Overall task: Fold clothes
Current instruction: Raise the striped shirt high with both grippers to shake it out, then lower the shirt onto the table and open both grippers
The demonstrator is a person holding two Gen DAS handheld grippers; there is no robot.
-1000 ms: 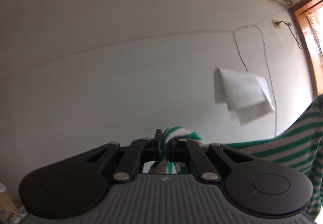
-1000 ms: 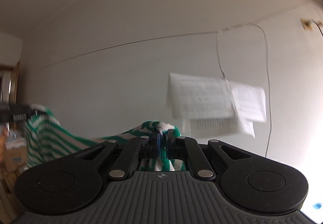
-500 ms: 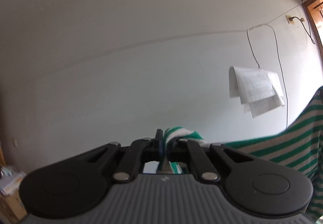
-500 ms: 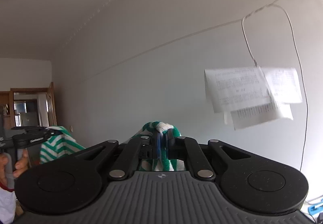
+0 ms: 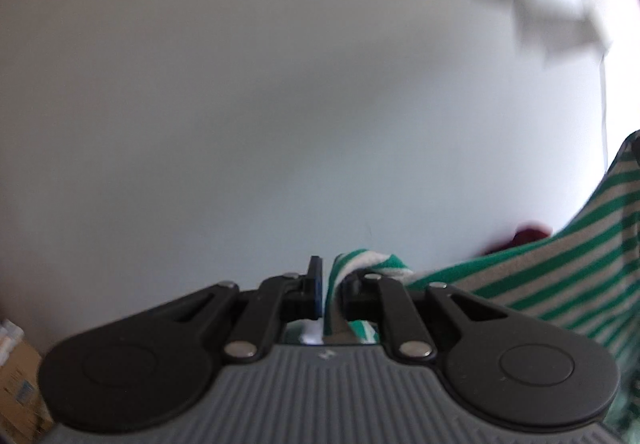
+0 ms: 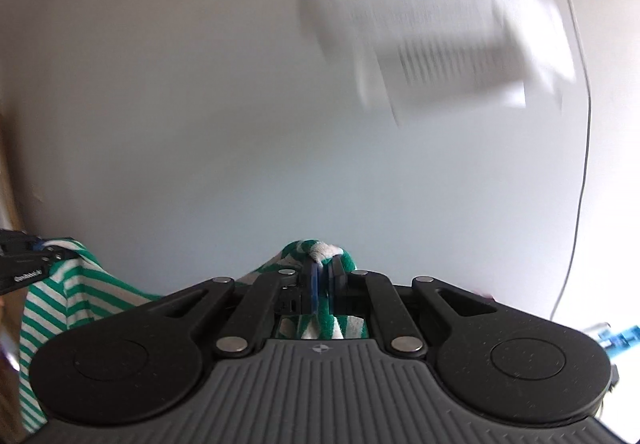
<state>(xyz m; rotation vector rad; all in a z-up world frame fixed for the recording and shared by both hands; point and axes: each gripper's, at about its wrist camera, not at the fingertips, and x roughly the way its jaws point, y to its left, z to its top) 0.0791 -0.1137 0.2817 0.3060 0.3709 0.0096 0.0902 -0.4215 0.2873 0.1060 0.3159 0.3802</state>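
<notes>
A green and white striped garment [image 5: 560,268] hangs stretched between my two grippers. In the left wrist view my left gripper [image 5: 330,280] has its jaws opening: a fold of the cloth still stands between them, leaning on the right finger, with a gap showing at the left pad. My right gripper [image 6: 324,268] is shut on a bunched edge of the garment [image 6: 60,296]. The left gripper [image 6: 20,264] also shows at the left edge of the right wrist view, at the cloth's other corner.
A plain white wall fills both views. Blurred sheets of paper [image 6: 432,36] hang on it beside a thin cable [image 6: 584,124]. A cardboard box [image 5: 16,384] sits low on the left, a dark red thing [image 5: 528,236] behind the cloth, a blue object [image 6: 620,336] low on the right.
Both views have tipped downward: the air conditioner has left the top and the papers have slid up. The left jaws, earlier pinched on the cloth, now show a gap.
</notes>
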